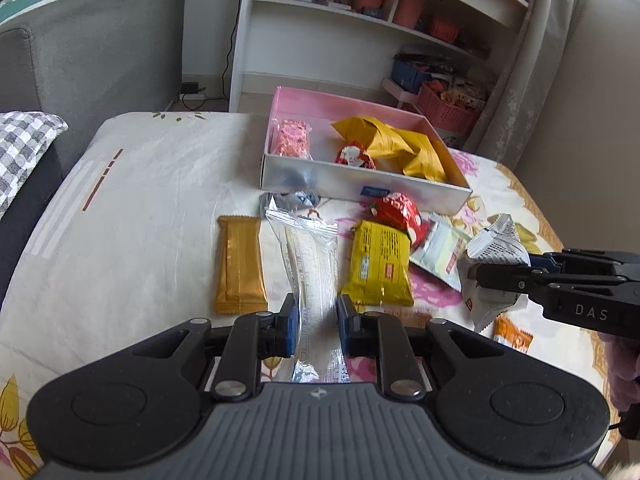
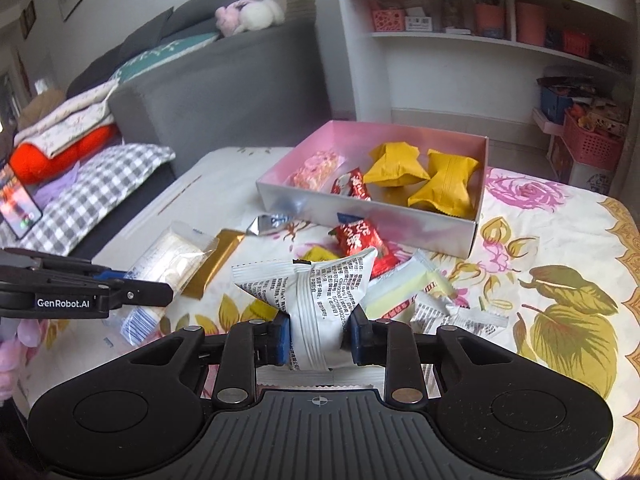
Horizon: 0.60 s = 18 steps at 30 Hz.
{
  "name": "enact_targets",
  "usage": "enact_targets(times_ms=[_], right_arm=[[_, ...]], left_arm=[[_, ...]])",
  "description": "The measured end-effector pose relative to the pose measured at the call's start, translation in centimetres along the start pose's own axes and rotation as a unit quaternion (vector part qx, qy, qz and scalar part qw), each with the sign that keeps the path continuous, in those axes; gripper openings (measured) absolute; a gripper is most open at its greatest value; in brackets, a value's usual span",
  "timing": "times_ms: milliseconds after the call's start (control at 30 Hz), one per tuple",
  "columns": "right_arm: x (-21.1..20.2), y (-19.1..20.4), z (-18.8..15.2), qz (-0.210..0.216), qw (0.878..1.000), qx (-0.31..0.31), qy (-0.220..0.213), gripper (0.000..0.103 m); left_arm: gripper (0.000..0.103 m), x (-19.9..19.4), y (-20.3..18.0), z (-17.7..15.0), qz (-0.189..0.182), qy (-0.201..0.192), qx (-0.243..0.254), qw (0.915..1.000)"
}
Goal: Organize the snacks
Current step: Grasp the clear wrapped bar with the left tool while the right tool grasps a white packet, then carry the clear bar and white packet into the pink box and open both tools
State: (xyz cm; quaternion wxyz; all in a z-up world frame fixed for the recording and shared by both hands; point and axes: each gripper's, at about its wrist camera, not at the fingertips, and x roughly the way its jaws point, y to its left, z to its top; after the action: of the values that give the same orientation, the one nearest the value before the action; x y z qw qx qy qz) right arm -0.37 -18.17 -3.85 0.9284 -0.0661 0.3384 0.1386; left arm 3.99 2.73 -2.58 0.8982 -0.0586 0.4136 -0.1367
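Holding two items clear of the flower-printed table (image 2: 552, 216), both due for the box.

Item, left: long clear plastic packet with a pale bar inside (image 1: 310, 264), clamped at its near end by the left gripper (image 1: 316, 330). Long axis runs straight ahead along the fingers, its far end toward the box.

Item, right: puffy white pillow packet with black print (image 2: 316, 300), pinched across its lower half by the right gripper (image 2: 318, 338). Back seam upright between the pads, top flaring above them.

Destination: shallow white cardboard box with pink inside (image 2: 478, 216). Lies ahead of both grippers, past the loose snacks. Holds two yellow pillow packets (image 2: 420, 176), a red packet and a pink one.

Relation: in the left view the box sits dead ahead; in the right view, ahead and slightly right. Neither is clearly nearer.

Judgement: the long packet probably fits best laid parallel to the box's long side.
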Motion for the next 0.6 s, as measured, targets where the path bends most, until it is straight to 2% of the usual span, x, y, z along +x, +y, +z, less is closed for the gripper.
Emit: enact_targets(times_ms=[67, 200, 600], right_arm=[[0.0, -0.1, 0.5, -0.001, 1.000, 0.011, -0.007, 0.027], [0.2, -0.6, 1.5, -0.005, 0.999, 0.037, -0.019, 0.027], [3.6, -2.6, 4.3, -0.024, 0.991, 0.128, -0.020, 0.027]], left_arm=[[0.018, 0.0, 0.2, 0.5, -0.004, -0.006, -0.006, 1.0000], [0.018, 0.1, 0.7, 1.8, -0.036, -0.017, -0.023, 0.9989], [0.018, 1.8, 0.9, 5.4, -0.069, -0.044, -0.054, 0.9952]])
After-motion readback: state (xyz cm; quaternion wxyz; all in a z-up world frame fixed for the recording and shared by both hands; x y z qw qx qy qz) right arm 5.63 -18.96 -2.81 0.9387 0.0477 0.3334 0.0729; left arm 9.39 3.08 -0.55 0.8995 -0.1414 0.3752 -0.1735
